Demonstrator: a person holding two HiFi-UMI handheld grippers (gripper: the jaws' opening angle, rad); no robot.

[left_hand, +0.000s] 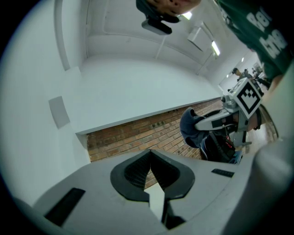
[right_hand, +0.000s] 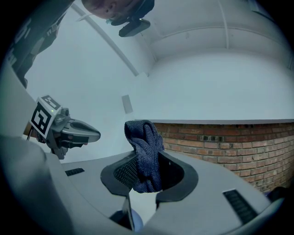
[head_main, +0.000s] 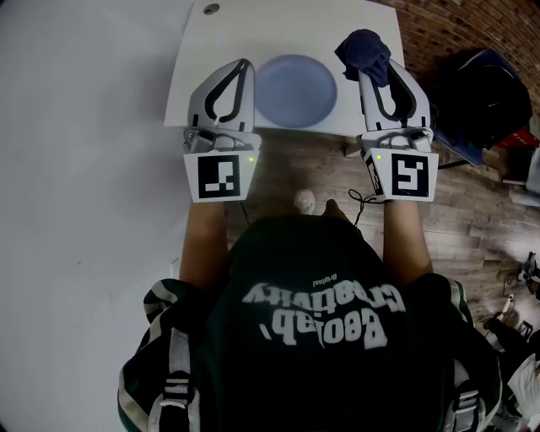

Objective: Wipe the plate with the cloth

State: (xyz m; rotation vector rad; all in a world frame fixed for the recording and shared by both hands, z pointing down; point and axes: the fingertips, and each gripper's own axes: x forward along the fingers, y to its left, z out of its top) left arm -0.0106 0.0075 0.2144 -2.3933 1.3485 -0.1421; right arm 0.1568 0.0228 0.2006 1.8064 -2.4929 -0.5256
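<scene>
Upper centre, a blue plate [head_main: 295, 90] is flanked by the empty, closed left gripper [head_main: 244, 69] and the right gripper [head_main: 377, 74] clamping a dark cloth [head_main: 364, 51], best lowered flat.

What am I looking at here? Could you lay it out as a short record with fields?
Table: white, in front of the person
Plate: pale blue, round, on the table between the two grippers, nothing on it
Cloth: dark blue, bunched up, not on the plate
Right gripper: fingers shut on the cloth
Left gripper: fingers together, nothing held
Wiping: not yet begun
</scene>
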